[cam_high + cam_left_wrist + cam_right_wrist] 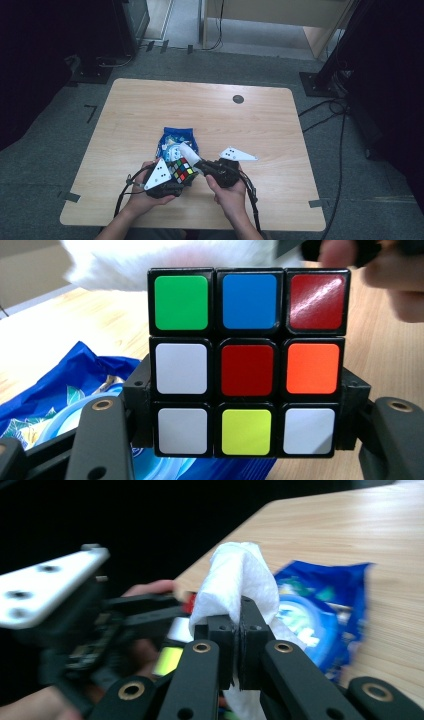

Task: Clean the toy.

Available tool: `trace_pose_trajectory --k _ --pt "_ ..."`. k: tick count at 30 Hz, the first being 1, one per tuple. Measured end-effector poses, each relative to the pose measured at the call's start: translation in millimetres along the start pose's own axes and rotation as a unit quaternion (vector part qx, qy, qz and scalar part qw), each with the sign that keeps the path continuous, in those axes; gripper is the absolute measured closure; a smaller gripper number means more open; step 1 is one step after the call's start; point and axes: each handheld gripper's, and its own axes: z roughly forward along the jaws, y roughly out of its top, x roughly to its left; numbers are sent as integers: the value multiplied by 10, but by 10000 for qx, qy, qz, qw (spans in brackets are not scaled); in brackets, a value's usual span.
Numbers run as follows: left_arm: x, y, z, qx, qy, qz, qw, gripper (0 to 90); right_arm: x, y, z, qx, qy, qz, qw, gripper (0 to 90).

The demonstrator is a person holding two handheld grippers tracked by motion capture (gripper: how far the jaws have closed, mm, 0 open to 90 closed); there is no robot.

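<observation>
A scrambled puzzle cube point(182, 170) point(246, 362) is clamped between the jaws of my left gripper point(172, 176) point(245, 405), held just above the table near its front. My right gripper point(198, 163) point(239, 630) is shut on a folded white tissue point(188, 151) point(239, 577), which touches the cube's top edge; the tissue point(175, 260) shows as a white blur behind the cube. In the right gripper view the left gripper's grey plate point(47, 582) and part of the cube point(170, 657) sit blurred at left.
A blue wet-wipe packet point(176, 141) point(65, 390) point(320, 615) lies on the wooden table point(150, 105) just beyond the grippers. A dark round grommet point(238, 99) sits near the table's far edge. Cables and stands surround the table on the floor.
</observation>
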Motion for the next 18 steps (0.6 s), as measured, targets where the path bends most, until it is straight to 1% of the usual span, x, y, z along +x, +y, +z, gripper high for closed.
trace_pose_trajectory --k 2,4,6,7,8,9,11,12,13,14,15,18 --pt "23 -6 0 34 49 -56 10000 340 91 7 18 40 221 -139 9997 886" --pt "58 -7 -19 10 106 -129 9999 340 163 17 25 97 387 -284 9988 885" --pt "93 -10 -39 2 153 -180 9997 340 185 18 23 121 410 -406 9983 885" --pt "109 -15 -48 9 165 -169 9997 340 166 18 18 120 397 -381 9984 885" --pt "124 -18 -60 -19 154 -213 9997 340 126 18 16 120 341 -341 9988 885" --pt "137 -19 -72 -45 133 -250 9996 340 74 15 7 149 219 -280 9993 885" --pt "146 -16 -84 -47 150 -234 9996 340 -74 -3 -15 140 52 -54 9999 885" --pt "156 -15 -99 -91 151 -250 9995 340 -155 -11 -27 174 -76 36 9998 886" --pt "168 -14 -112 -165 93 -304 9994 340 -229 -20 -39 219 -260 111 9994 886" --pt "183 -6 -130 -246 26 -374 9990 340 -298 -31 -48 307 -481 169 9982 886" --pt "190 0 -138 -278 23 -400 9988 340 -377 -52 -58 383 -703 207 9966 885" --pt "209 2 -148 -299 80 -425 9986 340 -491 -87 -90 424 -970 367 9937 875"
